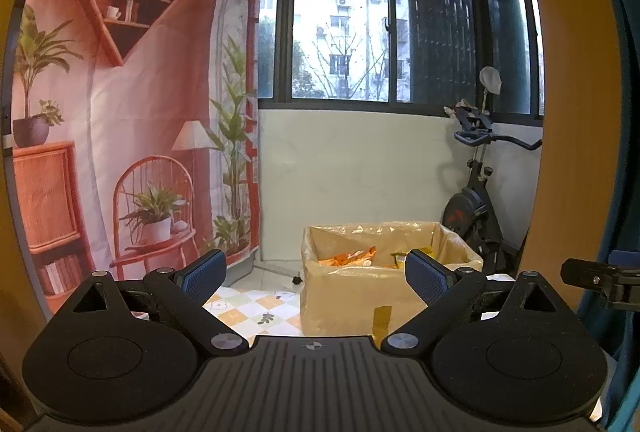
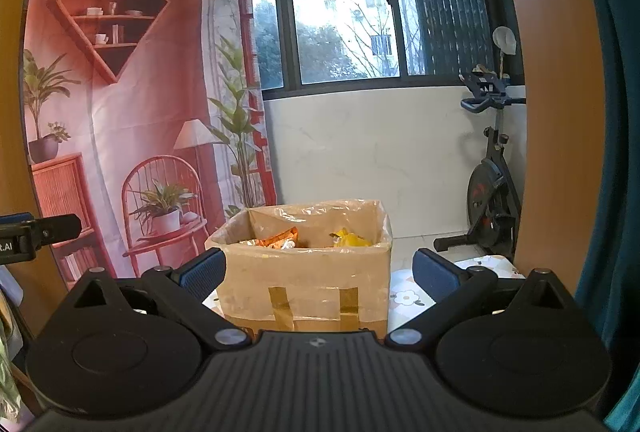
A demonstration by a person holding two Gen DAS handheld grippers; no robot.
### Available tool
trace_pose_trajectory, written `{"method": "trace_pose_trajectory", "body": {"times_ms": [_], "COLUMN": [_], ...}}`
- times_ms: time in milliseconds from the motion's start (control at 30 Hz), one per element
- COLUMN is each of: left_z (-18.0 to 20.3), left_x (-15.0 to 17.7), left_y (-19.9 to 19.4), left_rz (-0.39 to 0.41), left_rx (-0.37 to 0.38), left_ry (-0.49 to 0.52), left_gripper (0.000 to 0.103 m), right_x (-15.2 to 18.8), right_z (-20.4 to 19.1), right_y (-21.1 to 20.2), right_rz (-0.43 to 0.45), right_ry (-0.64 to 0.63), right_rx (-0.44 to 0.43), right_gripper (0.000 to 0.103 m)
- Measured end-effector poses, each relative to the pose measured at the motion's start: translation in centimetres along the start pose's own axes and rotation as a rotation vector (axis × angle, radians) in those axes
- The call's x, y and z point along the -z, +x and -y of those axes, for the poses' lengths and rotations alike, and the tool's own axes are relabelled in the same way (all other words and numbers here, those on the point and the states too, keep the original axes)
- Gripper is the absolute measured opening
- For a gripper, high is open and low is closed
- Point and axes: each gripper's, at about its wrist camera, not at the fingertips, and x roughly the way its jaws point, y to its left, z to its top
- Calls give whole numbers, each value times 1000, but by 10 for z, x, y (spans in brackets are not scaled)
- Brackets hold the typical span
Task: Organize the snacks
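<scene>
— Low in the right-wrist frame, the box (image 2: 304,284) is sitting centred, snacks (image 2: 280,238) inside; both the left gripper (image 1: 316,272) and right gripper (image 2: 318,272) are gaping wide, holding nothing.
— Risk: fingers snagging its plastic liner (image 2: 360,209), I'm guessing.

Snack packets (image 2: 280,238) in the cardboard box (image 2: 304,284) are mostly hidden by its near wall; print too small to be read. Box base is covered by the right gripper's body. Exercise bike (image 1: 476,207) is cut off at right.

Both tools (image 1: 314,274) (image 2: 318,272) are black (ribbed housing), with blue textured pads (image 1: 202,274).
</scene>
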Motion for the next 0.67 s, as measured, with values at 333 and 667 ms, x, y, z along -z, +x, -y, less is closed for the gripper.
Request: {"method": "trace_pose_trajectory", "body": {"times_ms": [333, 667], "left_z": [-2, -1], "left_x": [1, 2], "left_y": [1, 2], "left_rz": [-16, -19], "left_rx": [-10, -18], "left_ry": [-7, -14], "left_gripper": [97, 97], "right_x": [1, 3], "right_z": [-2, -1], "right_y": [-1, -1], "right_rz": [-6, -10], "right_ry": [-13, -15], "right_rx": [-3, -2], "right_gripper": [102, 102]}}
